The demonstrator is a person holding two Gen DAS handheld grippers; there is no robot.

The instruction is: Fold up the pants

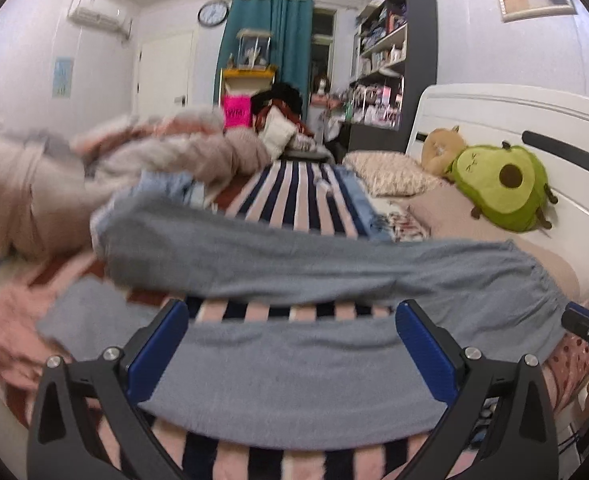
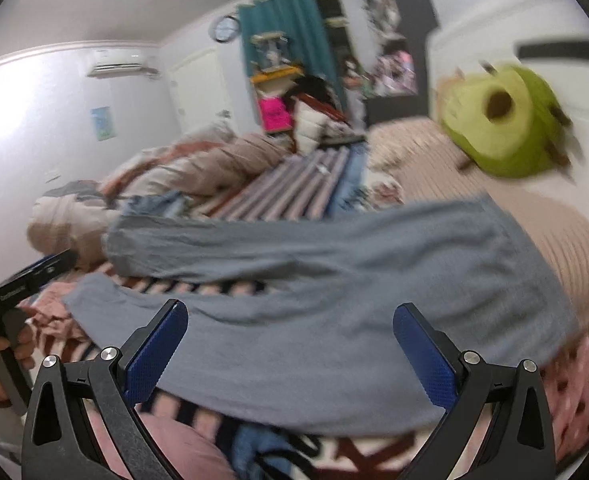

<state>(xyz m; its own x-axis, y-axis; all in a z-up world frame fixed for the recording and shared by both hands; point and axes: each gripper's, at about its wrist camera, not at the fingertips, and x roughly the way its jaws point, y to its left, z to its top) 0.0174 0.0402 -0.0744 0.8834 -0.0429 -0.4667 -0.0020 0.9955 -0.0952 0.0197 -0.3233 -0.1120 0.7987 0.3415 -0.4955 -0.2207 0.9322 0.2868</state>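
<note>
Left wrist: soft grey knit pants (image 1: 294, 376) flat on striped blanket (image 1: 294, 196), both grippers spread wide.

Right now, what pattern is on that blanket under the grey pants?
The blanket has dark navy and pale pink stripes, clearest in the left wrist view.

Avocado plush (image 1: 502, 186), striped blanket (image 1: 294, 196)
</note>
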